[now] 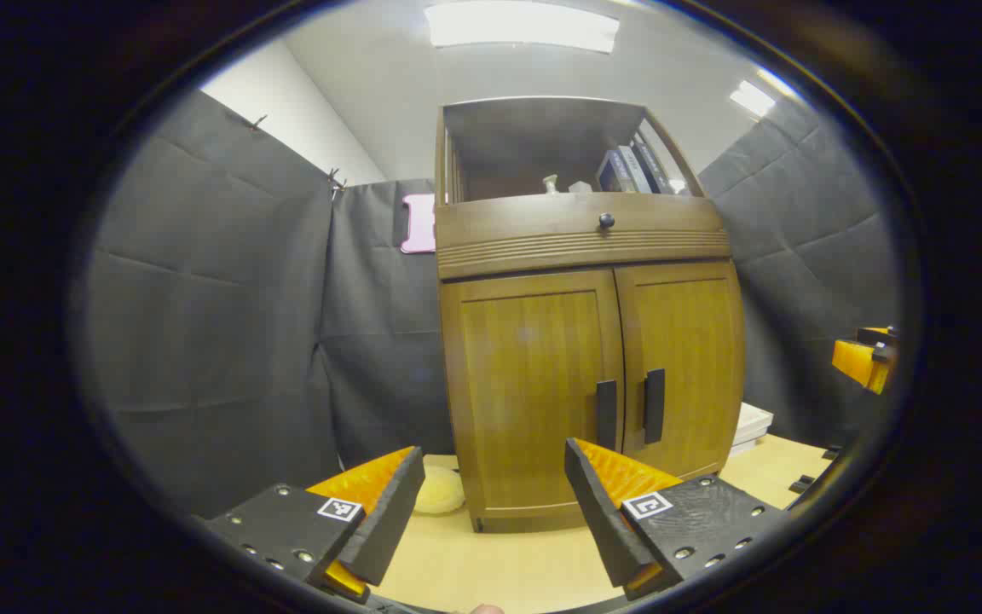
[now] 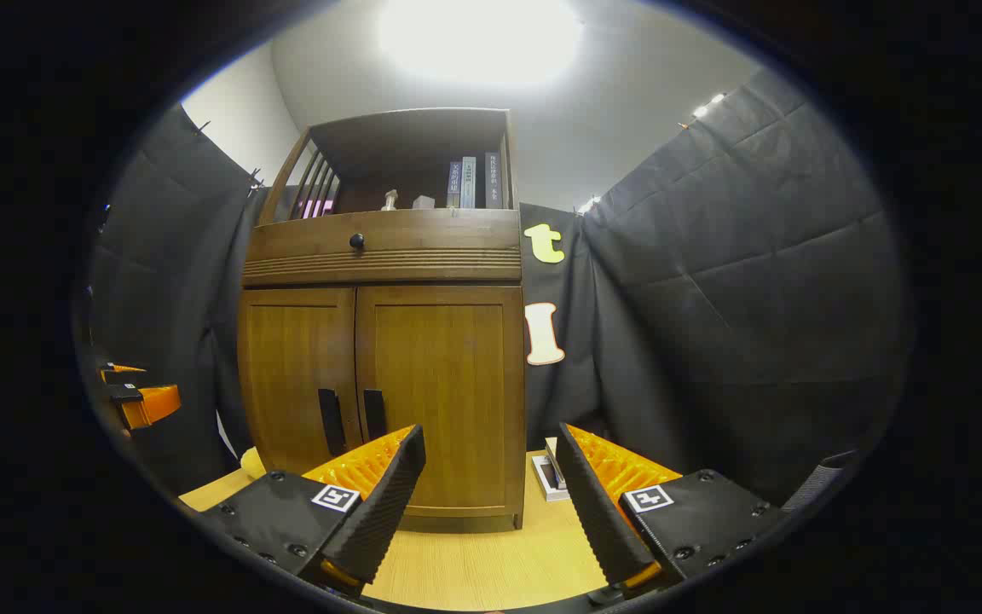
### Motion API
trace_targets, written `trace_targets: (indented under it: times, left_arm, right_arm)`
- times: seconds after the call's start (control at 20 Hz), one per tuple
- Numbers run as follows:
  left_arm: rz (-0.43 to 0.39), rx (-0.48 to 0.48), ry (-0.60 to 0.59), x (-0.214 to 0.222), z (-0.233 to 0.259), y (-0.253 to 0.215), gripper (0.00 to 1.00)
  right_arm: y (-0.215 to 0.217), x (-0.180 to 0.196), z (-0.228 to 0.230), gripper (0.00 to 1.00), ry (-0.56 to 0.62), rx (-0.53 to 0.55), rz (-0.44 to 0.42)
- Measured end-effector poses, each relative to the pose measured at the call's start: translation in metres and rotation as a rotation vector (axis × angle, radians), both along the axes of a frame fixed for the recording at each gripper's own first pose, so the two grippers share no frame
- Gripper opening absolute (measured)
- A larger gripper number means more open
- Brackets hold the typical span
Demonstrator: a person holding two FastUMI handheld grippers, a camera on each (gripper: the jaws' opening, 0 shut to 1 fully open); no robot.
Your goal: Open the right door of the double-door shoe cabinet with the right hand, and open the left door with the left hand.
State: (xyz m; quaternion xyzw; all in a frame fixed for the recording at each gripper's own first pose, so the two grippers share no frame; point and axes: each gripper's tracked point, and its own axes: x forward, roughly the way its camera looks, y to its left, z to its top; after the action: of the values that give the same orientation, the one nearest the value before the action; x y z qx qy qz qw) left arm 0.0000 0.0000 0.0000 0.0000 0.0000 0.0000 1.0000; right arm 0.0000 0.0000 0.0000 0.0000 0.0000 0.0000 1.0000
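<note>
A wooden shoe cabinet [image 1: 585, 341] stands ahead with both doors shut. In the left gripper view its left door [image 1: 534, 384] and right door [image 1: 683, 358] each carry a dark vertical handle, the left handle [image 1: 606, 414] and the right handle [image 1: 654, 406], side by side at the middle seam. My left gripper [image 1: 491, 477] is open, well short of the cabinet, with nothing between its fingers. In the right gripper view the same cabinet [image 2: 384, 375] shows its right door [image 2: 440, 392] and right handle [image 2: 372, 414]. My right gripper [image 2: 489, 473] is open and empty, also short of the cabinet.
A drawer with a round knob [image 1: 606, 221] and an open shelf with books [image 1: 632, 169] sit above the doors. A pale yellow soft thing [image 1: 440, 490] lies left of the cabinet, white flat items [image 1: 751, 425] lie on its right. The other gripper [image 1: 864, 358] shows at the edge.
</note>
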Motion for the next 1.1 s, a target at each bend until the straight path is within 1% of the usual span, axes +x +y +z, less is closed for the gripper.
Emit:
trace_targets:
  times: [0.2, 0.45, 0.5, 0.6, 0.65, 0.75, 0.8, 0.85, 1.1]
  left_arm:
    - [0.001, 0.0, 0.0, 0.0, 0.0, 0.0, 0.96]
    - [0.004, -0.001, 0.003, 0.001, 0.0, 0.001, 0.96]
    - [0.004, 0.001, 0.006, 0.001, 0.0, 0.0, 0.95]
    - [0.004, -0.001, 0.01, 0.001, 0.0, 0.001, 0.95]
    - [0.006, -0.002, 0.009, 0.001, 0.001, 0.001, 0.96]
    - [0.009, -0.004, 0.007, 0.001, 0.0, 0.001, 0.95]
    - [0.011, -0.003, 0.006, 0.001, 0.001, 0.001, 0.96]
    - [0.014, -0.001, 0.004, 0.001, 0.001, 0.002, 0.95]
    - [0.037, 0.01, -0.001, 0.001, 0.002, 0.003, 0.96]
  right_arm:
    - [0.0, 0.002, -0.002, 0.96, 0.001, -0.003, 0.001]
    - [0.002, 0.006, -0.007, 0.96, 0.014, -0.003, 0.008]
    - [0.003, 0.007, -0.007, 0.96, 0.015, -0.002, 0.011]
    - [0.005, 0.008, -0.006, 0.97, 0.013, -0.002, 0.016]
    - [0.005, 0.009, -0.005, 0.97, 0.01, -0.005, 0.019]
    - [0.006, 0.01, -0.006, 0.97, 0.01, -0.007, 0.023]
    - [0.006, 0.012, -0.006, 0.96, 0.012, -0.005, 0.027]
    - [0.007, 0.014, -0.007, 0.96, 0.014, -0.003, 0.031]
    - [0.02, 0.03, -0.007, 0.97, 0.015, 0.003, 0.068]
